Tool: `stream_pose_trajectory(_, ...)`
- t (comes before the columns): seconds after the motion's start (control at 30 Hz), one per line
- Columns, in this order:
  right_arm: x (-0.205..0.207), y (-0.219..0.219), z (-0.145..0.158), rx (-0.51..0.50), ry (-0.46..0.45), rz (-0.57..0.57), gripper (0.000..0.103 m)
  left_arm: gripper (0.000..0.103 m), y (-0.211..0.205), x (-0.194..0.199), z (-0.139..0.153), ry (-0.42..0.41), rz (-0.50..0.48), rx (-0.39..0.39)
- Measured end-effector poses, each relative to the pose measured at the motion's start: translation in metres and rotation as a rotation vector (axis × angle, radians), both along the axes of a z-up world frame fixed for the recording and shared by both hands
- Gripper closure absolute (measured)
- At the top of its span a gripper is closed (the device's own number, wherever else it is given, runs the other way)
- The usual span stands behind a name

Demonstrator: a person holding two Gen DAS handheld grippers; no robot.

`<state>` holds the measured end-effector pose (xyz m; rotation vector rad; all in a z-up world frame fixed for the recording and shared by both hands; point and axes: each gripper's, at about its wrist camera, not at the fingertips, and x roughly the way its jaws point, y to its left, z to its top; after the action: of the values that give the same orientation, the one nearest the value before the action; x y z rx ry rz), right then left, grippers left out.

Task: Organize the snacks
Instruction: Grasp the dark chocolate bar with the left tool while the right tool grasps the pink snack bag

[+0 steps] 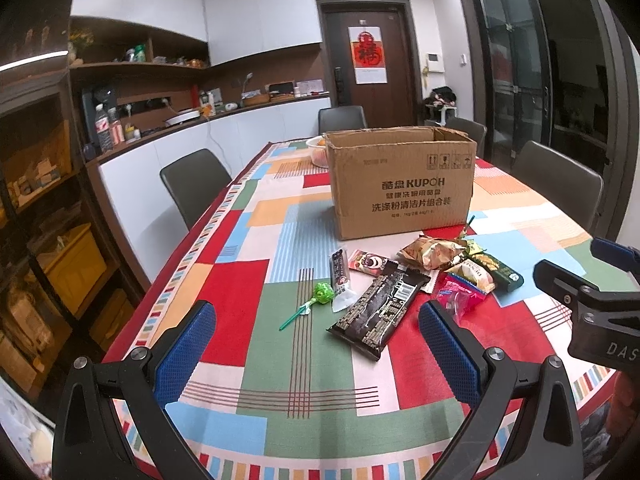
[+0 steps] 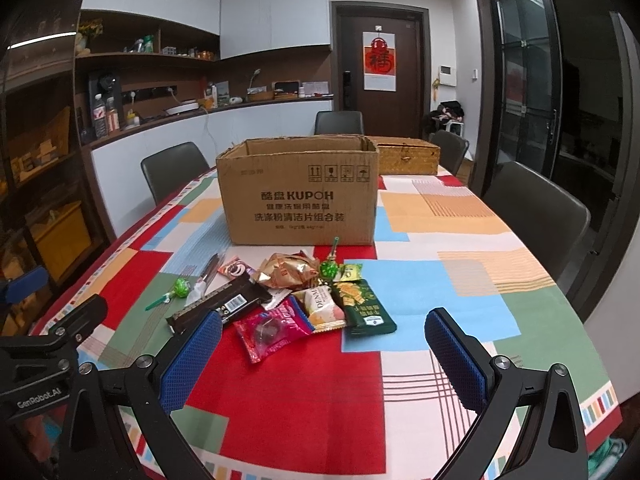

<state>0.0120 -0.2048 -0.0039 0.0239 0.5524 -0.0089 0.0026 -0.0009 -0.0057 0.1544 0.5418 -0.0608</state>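
Note:
An open cardboard box stands on the patchwork tablecloth. In front of it lies a pile of snacks: a long black packet, a green lollipop, a pink packet, a dark green packet, a white DENMI packet and gold wrappers. My left gripper is open and empty, just short of the black packet. My right gripper is open and empty, just short of the pink packet.
A woven basket sits behind the box on the right. A white bowl sits behind the box on the left. Grey chairs surround the table. A counter and shelves run along the left wall.

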Motion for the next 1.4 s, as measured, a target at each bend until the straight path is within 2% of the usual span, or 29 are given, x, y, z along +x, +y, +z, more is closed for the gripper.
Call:
stream_pose_trajectory(0.27, 0.026, 0.003, -0.013, 0.029, 0.056, 0.072, 0.001, 0.002, -0.004, 0.019, -0.009, 0.031, -0.072, 0.025)
stream_pose_trajectory(0.33, 0.033, 0.005, -0.017, 0.026, 0.070, 0.089, 0.001, 0.008, -0.004, 0.026, -0.013, 0.052, -0.091, 0.027)
stream_pose_trajectory(0.63, 0.066, 0.017, -0.041, 0.026, 0.145, 0.152, 0.008, 0.019, -0.006, 0.053, -0.036, 0.111, -0.190, 0.040)
stream_pose_trajectory(0.77, 0.082, 0.019, -0.057, 0.056, 0.215, 0.177, 0.014, 0.020, -0.009, 0.065, -0.046, 0.145, -0.240, 0.030)
stream_pose_trajectory(1.0, 0.094, 0.015, -0.074, 0.104, 0.290, 0.179, 0.017, 0.021, -0.020, 0.086, -0.064, 0.197, -0.323, 0.075)
stream_pose_trajectory(1.23, 0.103, 0.016, -0.082, 0.116, 0.329, 0.193, 0.021, 0.025, -0.024, 0.106, -0.079, 0.280, -0.369, 0.047)
stream_pose_trajectory(1.4, 0.111, 0.018, -0.086, 0.129, 0.349, 0.203, 0.027, 0.031, -0.026, 0.116, -0.087, 0.331, -0.389, -0.002)
